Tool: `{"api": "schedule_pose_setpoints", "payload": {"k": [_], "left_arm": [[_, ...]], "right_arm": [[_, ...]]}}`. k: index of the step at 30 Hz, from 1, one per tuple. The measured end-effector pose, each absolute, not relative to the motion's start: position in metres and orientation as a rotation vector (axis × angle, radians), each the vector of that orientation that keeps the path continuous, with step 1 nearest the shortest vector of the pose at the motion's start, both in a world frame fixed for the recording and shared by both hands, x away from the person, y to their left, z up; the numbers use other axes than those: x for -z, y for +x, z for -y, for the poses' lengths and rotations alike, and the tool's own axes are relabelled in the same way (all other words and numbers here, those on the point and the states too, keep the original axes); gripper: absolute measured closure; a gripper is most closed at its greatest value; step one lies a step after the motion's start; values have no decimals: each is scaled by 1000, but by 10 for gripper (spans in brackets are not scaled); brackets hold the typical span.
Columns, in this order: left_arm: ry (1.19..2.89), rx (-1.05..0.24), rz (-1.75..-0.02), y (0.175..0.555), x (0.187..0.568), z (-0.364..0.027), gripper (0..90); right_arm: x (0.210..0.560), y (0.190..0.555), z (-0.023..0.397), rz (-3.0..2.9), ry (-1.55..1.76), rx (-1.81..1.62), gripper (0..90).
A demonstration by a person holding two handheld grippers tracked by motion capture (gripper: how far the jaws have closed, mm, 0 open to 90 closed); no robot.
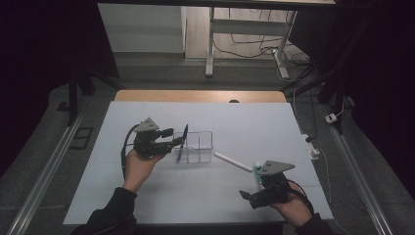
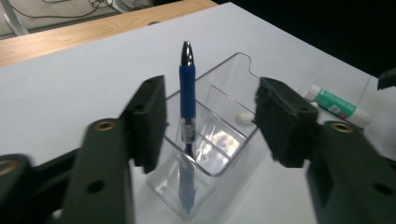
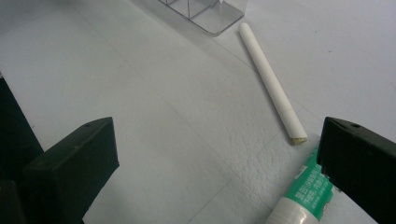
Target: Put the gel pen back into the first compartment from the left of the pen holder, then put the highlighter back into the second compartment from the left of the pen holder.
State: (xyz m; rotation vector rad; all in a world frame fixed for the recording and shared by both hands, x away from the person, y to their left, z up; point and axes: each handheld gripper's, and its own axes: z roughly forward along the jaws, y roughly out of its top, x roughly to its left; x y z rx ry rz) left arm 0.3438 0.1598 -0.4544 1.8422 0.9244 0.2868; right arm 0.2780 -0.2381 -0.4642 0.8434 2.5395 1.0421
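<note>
My right gripper (image 1: 246, 195) hovers low at the near edge, well to the near-right of the clear organizer (image 1: 195, 146), jaws spread wide with nothing between them; I judge it is lined up for a pick, since the glue stick (image 3: 299, 198) lies just by its right jaw. The glue stick has a green-and-white label with printed characters, too small and blurred for me to read; no brand is legible. Just beyond it the white stick (image 3: 269, 74), maybe rolled paper or chalk, lies flat, its far end near the organizer's right corner. My left gripper (image 1: 178, 141) sits at the organizer's left end, jaws parted either side of the blue pen (image 2: 187, 100) without touching it. The pen stands upright, leaning in the leftmost compartment, silver tip up, so it looks already dropped in and let go. It carries a small white sticker, unreadable. Beyond the organizer, the white mat (image 1: 147, 112) lies bare.
</note>
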Motion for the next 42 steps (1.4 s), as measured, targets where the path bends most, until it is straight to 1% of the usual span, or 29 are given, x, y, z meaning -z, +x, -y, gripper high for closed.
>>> {"api": "schedule_pose_setpoints", "payload": {"k": [5, 11, 23, 31, 42], "left_arm": [[1870, -273, -925, 334, 448, -163, 278], [1909, -282, -941, 316, 444, -167, 186], [1922, -270, -957, 274, 444, -187, 41], [1893, -270, -988, 246, 448, -206, 21], [1890, -267, -1024, 223, 455, -220, 0]], "right_arm": [[464, 279, 239, -2536, 853, -1048, 0], [464, 280, 239, -2535, 860, -1048, 0], [464, 282, 238, -2545, 881, -1043, 0], [463, 285, 237, -2537, 912, -1049, 0], [462, 291, 234, -2558, 914, -1046, 0]]}}
